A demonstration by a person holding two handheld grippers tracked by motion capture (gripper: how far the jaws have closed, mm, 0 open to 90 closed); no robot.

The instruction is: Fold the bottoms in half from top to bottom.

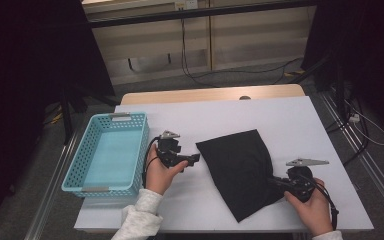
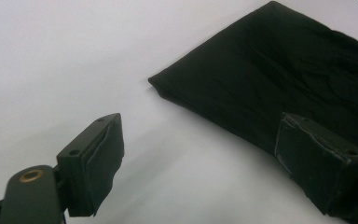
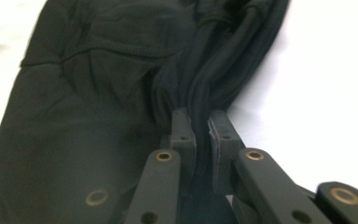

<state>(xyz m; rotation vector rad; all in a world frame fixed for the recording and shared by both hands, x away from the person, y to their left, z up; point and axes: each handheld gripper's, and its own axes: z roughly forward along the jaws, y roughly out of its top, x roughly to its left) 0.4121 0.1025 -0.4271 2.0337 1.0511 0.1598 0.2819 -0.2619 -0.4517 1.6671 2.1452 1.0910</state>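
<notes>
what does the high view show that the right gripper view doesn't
The high view alone takes in the blue basket at the table's left, the left gripper with open jaws beside the cloth, both hands and the floor cables beyond the table. The right gripper view alone shows, up close, the right gripper shut on a bunched fold of the cloth, with seams and wrinkles visible. Both show the black cloth lying on the white table top and the right gripper at its edge.

Light-blue perforated basket (image 1: 75, 170) set at the left edge of a white table (image 1: 290, 120), wooden board (image 1: 205, 94) seen beyond it, dark cables (image 1: 190, 70) trailed across the grey floor (image 1: 240, 75) behind.
</notes>
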